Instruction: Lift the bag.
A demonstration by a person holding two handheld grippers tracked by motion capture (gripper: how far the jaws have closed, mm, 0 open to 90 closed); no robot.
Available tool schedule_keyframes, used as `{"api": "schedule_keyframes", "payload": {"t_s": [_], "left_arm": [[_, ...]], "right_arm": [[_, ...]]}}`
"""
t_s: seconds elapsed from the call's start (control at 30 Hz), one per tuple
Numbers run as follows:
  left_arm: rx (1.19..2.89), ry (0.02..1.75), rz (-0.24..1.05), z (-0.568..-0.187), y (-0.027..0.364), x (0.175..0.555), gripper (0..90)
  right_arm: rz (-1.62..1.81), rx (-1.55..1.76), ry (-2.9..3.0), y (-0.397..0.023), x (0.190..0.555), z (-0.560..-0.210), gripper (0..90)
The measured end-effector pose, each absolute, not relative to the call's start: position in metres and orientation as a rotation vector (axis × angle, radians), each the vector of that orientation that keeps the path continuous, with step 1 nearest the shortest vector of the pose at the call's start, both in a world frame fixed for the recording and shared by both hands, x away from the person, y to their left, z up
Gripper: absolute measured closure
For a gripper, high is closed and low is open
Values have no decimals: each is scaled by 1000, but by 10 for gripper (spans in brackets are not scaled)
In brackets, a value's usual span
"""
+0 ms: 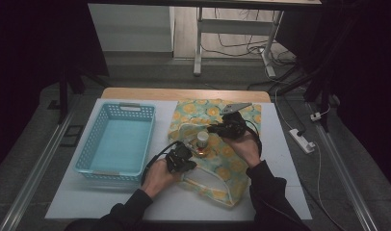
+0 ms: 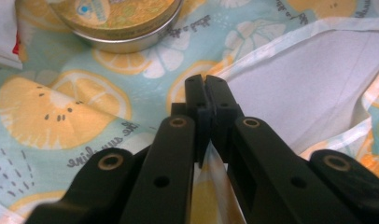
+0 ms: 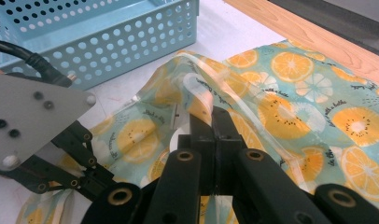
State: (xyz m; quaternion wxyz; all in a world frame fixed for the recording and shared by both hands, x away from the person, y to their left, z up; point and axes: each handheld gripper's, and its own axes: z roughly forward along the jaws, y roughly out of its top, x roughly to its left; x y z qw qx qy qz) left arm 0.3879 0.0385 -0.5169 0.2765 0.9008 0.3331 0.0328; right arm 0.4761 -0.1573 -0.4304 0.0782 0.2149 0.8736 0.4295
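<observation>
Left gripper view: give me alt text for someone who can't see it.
The left gripper has its black jaws shut on the white-trimmed edge of a lemon-print fabric bag, whose pale lining shows at right. A round gold tin rests on the fabric at the top left.

Right gripper [image 3: 214,122] pinches lemon-print bag [image 3: 290,93] beside basket [image 3: 108,42]

In the left gripper view, the round tin [image 2: 115,21] at the upper left is cut off by the top edge, its label too blurred to read, and a white packet [image 2: 3,35] is cropped at the left edge. In the right gripper view, the basket [image 3: 99,35] runs off the upper left. In the high view, the small jar [image 1: 202,140] at centre is too small to identify, and both forearms leave at the bottom edge.
</observation>
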Motion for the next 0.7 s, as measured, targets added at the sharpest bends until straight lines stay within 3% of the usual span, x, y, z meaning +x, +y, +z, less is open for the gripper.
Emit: {"api": "schedule_keyframes", "payload": {"t_s": [0.7], "left_arm": [[2320,862,50,-472,37,386,889]], "right_arm": [[1310,604,2614,-157,468,-415,900]]}}
